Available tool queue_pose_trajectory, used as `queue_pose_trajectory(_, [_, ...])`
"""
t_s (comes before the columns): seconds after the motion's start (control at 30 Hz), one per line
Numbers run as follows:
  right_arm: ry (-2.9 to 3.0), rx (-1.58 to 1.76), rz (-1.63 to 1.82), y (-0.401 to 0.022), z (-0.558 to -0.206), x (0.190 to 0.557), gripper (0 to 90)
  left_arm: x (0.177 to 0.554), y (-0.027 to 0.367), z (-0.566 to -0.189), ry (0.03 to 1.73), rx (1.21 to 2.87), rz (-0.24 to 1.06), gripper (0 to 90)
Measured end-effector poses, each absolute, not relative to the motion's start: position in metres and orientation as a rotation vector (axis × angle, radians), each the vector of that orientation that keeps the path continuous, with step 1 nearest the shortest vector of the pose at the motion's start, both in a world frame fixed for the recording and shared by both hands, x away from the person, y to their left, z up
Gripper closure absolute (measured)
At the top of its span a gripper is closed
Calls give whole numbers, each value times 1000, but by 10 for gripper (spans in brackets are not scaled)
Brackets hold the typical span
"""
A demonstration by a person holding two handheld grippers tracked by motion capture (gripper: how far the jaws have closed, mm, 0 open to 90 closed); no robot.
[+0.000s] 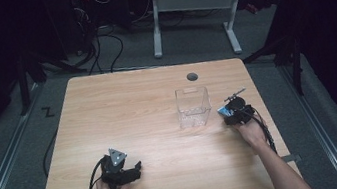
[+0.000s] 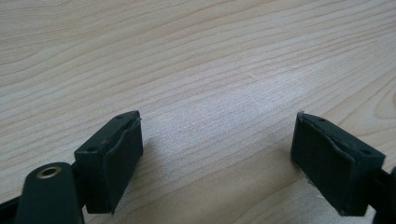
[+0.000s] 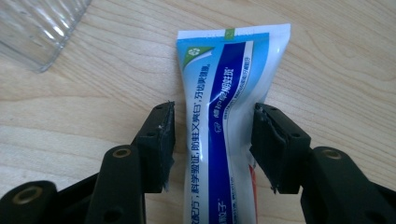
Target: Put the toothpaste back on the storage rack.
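The right gripper [image 3: 212, 140] was seen straddling a blue-and-white toothpaste tube [image 3: 226, 93] that lay flat on the wooden table [image 1: 128, 110]. Its two black jaws were set on either side of the tube, about at its middle; the jaw at the right of the right gripper view appeared to touch the tube's edge, while a thin gap could be made out at the other jaw, so whether the tube was actually pinched could not be told. The crimped flat end of the tube extended forward beyond the jaws. Ahead of the gripper and off to its left, a clear plastic container [image 3: 39, 28] stood upright on the table, near the tube but apart from it.

The left gripper [image 2: 217, 154] was held low over bare wood, its jaws spread wide with nothing between them. In the high view it [image 1: 119, 170] was seen well apart from the right gripper [image 1: 237, 112], near the person's edge of the table, each gripper being held by a hand.
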State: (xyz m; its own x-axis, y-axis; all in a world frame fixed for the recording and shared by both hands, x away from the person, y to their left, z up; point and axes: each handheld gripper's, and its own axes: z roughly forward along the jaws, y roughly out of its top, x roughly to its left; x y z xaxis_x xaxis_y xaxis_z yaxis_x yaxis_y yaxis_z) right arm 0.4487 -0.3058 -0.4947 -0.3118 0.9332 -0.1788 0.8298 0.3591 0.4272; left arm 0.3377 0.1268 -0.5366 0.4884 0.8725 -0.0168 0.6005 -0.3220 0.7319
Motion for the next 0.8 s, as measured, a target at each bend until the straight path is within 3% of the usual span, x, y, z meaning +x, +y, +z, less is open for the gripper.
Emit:
queue_pose_trajectory(0.33, [2236, 1627, 397, -318, -498, 454, 540, 338, 127, -537, 1210, 2046, 506, 172])
queue_pose_trajectory(0.8, [2271, 1650, 403, -326, -491, 458, 680, 338, 127, -537, 1210, 2046, 506, 172])
